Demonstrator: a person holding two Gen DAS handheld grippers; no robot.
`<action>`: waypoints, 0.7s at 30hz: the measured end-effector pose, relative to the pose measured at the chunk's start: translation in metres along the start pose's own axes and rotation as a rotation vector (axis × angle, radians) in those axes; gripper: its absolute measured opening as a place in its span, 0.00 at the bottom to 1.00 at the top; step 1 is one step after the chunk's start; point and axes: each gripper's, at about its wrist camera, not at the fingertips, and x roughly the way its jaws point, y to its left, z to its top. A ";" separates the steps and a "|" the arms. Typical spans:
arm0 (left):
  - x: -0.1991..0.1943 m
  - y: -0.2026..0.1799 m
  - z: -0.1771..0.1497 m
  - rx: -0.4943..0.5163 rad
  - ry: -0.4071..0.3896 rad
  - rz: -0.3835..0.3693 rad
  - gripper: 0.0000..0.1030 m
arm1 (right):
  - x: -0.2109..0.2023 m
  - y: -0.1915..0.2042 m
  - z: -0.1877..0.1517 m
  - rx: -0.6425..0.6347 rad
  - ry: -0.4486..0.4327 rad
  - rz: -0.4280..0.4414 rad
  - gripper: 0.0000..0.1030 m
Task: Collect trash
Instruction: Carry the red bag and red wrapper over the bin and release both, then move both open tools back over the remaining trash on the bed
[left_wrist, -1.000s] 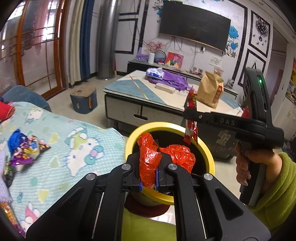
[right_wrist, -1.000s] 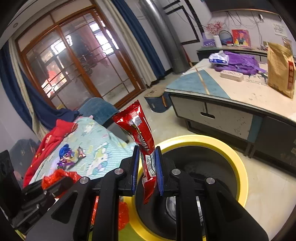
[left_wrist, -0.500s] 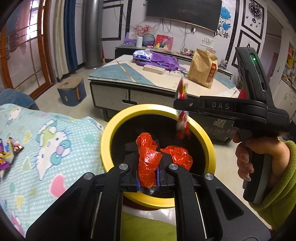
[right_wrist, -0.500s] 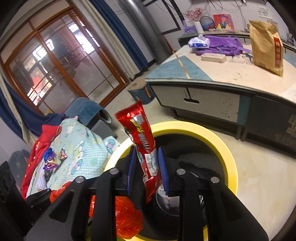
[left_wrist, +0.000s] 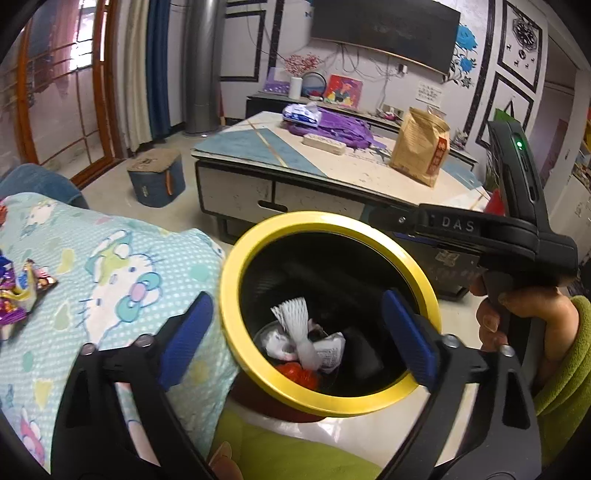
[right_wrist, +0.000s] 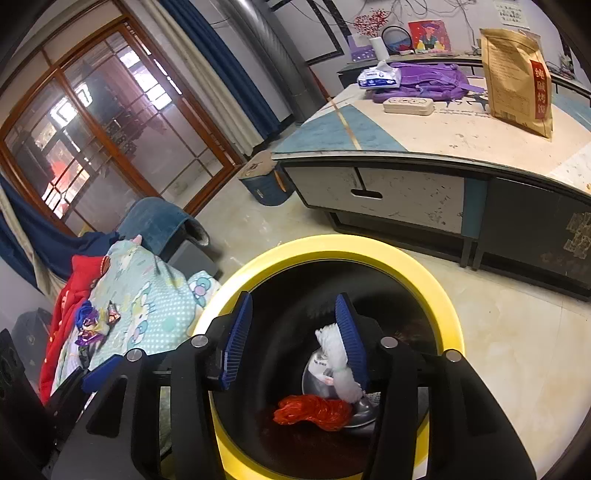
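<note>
The trash bin (left_wrist: 236, 295), black inside with a yellow rim, now holds what both grippers carried a second ago: the red plastic bag (right_wrist: 314, 411) lies at the bottom beside a white foam net (left_wrist: 297, 332), and the red snack wrapper is gone from the right gripper (right_wrist: 293, 339), though I cannot pick it out among the rubbish. Both tools are released, the left gripper (left_wrist: 295, 332) spread wide across the bin's mouth, the right one parted above it and empty. That round looks done, and I judge the next targets to be the candy wrappers (left_wrist: 18, 291) on the cartoon-print blanket (left_wrist: 122, 266), well off to the left. The rim sits close under both sets of fingers, so lifting clear before swinging left seems wise; the floor toward the low table (right_wrist: 406, 147) is open.
</note>
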 end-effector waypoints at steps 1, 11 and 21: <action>-0.003 0.001 0.001 -0.003 -0.005 0.004 0.87 | -0.001 0.004 0.000 -0.010 -0.003 0.002 0.45; -0.038 0.023 0.006 -0.047 -0.084 0.089 0.89 | -0.013 0.046 0.000 -0.109 -0.030 0.043 0.49; -0.080 0.066 0.006 -0.168 -0.159 0.171 0.89 | -0.021 0.095 -0.008 -0.213 -0.042 0.095 0.56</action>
